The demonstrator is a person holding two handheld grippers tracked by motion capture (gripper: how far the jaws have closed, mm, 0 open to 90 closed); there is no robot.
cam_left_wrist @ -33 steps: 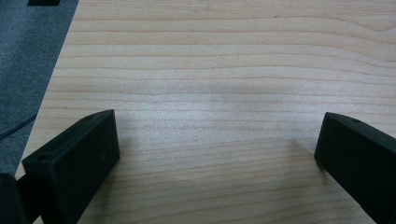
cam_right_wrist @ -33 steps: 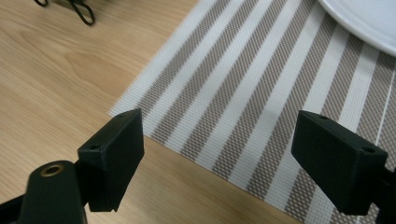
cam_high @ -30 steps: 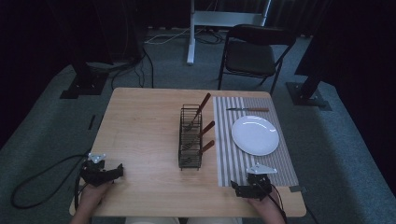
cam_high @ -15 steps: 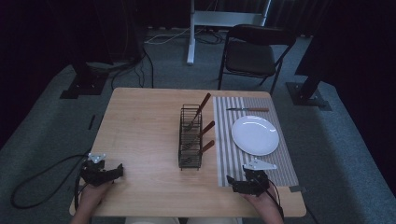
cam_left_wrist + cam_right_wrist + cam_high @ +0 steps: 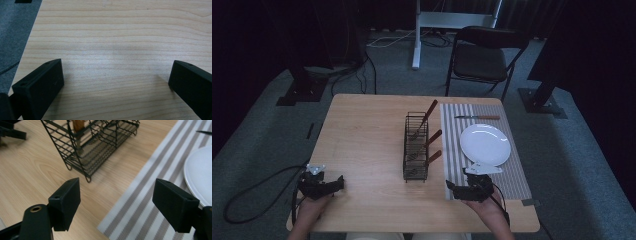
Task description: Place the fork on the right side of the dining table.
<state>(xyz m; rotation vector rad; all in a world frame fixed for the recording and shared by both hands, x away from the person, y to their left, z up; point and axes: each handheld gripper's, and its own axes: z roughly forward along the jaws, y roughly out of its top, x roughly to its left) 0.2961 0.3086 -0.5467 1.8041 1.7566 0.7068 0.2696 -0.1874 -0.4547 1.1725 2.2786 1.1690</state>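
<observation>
Right gripper view: right gripper (image 5: 116, 202) jaws set wide apart, nothing between them, hanging above the table (image 5: 30, 170) at the edge of the striped placemat (image 5: 150, 202). Jaws have just been closing slightly, no object in the gap. Wire basket (image 5: 100, 147) stands just ahead, brown-handled utensils (image 5: 432, 137) inside; white plate (image 5: 200, 175) on the mat to the side. Left gripper view: left gripper (image 5: 116, 77) jaws wide apart over bare wood, holding nothing. High view: right gripper (image 5: 451, 189) sits nearer the basket's near end than a second ago; left gripper (image 5: 341, 181) unchanged at the near left corner. Knife (image 5: 477, 118) lies beyond the plate.
</observation>
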